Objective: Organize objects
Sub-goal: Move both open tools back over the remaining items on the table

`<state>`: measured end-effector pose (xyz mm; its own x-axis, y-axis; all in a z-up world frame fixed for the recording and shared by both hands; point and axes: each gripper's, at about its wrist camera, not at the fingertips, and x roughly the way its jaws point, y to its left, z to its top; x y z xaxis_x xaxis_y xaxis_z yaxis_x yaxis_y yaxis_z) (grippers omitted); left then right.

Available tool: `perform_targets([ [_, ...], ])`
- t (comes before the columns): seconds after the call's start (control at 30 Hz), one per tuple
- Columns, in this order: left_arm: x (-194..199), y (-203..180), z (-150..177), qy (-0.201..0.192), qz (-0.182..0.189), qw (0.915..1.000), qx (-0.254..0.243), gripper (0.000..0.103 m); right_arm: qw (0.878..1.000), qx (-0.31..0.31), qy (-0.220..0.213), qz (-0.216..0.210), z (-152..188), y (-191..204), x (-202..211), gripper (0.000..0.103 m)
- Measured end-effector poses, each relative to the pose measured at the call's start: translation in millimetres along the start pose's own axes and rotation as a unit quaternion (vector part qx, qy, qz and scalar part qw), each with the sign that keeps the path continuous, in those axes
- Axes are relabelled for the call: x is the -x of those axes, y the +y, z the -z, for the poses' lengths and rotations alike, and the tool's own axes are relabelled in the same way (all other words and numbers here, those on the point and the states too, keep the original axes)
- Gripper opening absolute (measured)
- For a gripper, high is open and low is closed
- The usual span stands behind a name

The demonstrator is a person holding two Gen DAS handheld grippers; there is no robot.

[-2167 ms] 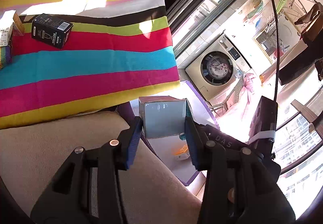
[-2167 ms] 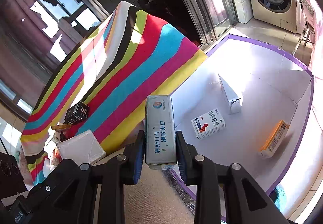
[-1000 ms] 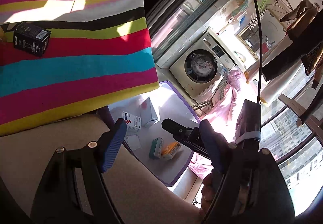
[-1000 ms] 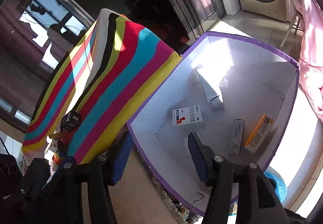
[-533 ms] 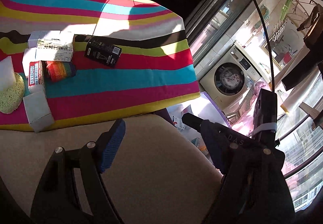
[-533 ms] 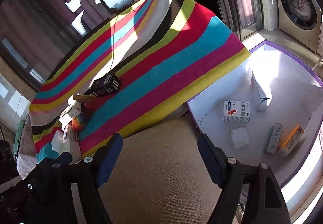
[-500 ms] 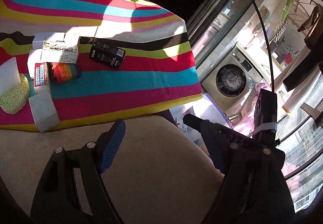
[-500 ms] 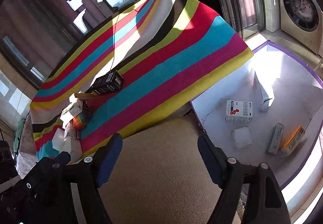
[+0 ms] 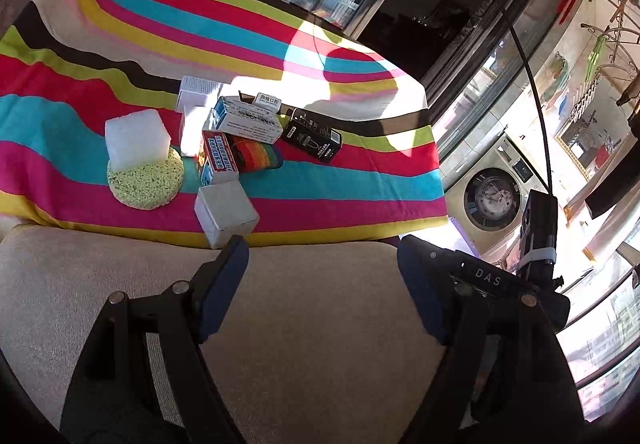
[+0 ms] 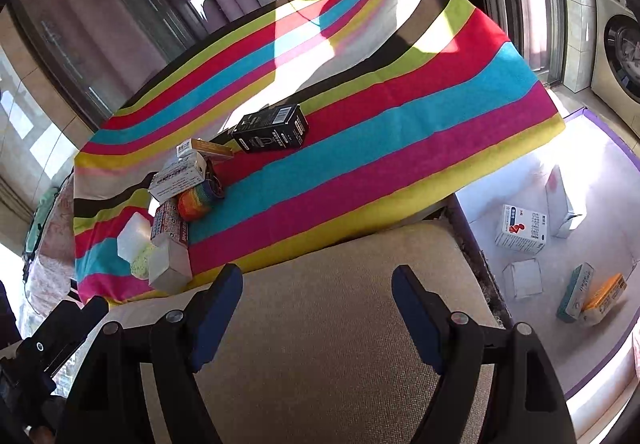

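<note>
On the left of the striped cloth [image 9: 100, 91] covering the surface, a white foam block [image 9: 136, 139] sits on a round yellow-green sponge [image 9: 146, 181]. Just right of it lies a cluster: a red-and-blue box [image 9: 218, 159] leaning against a rainbow roll [image 9: 256, 155], a blue-and-white box [image 9: 246, 123] lying over them, two small white boxes [image 9: 198, 89] behind, and a white cube [image 9: 226, 211] at the cloth's near edge. A black box [image 9: 312, 137] lies just right of the cluster, apart from the rest. The left tongs [image 9: 320, 280] hang over a beige cushion [image 9: 320, 344], wide open and holding nothing, their left finger tip close below the white cube in the left wrist view. The right tongs [image 10: 318, 304] are likewise spread wide and empty above the same cushion. Further right, in the right wrist view, a white bin with a purple rim [image 10: 616, 348] stands on the floor beside the surface; inside lie a white box with a red mark [image 10: 522, 230], a tall white carton [image 10: 560, 203], a plain white box [image 10: 522, 278], a teal box [image 10: 576, 292] and, touching it, an orange box [image 10: 604, 294]. A washing machine [image 9: 494, 199] stands at the far right.
</note>
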<state>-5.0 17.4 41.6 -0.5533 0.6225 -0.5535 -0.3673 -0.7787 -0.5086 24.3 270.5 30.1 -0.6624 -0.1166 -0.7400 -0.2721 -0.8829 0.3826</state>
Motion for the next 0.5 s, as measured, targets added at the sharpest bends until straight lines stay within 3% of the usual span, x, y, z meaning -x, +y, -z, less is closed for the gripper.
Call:
perform_targets([
  [0.27, 25, 40, -3, -0.024, -0.045, 0.9982, 0.031, 0.079, 0.999, 0.024, 0.019, -0.011, -2, 14, -16, 0.08],
  [0.5, 23, 64, -17, -0.028, -0.088, 0.9942, 0.055, 0.079, 0.999, 0.037, 0.034, -0.015, -8, 25, -33, 0.082],
])
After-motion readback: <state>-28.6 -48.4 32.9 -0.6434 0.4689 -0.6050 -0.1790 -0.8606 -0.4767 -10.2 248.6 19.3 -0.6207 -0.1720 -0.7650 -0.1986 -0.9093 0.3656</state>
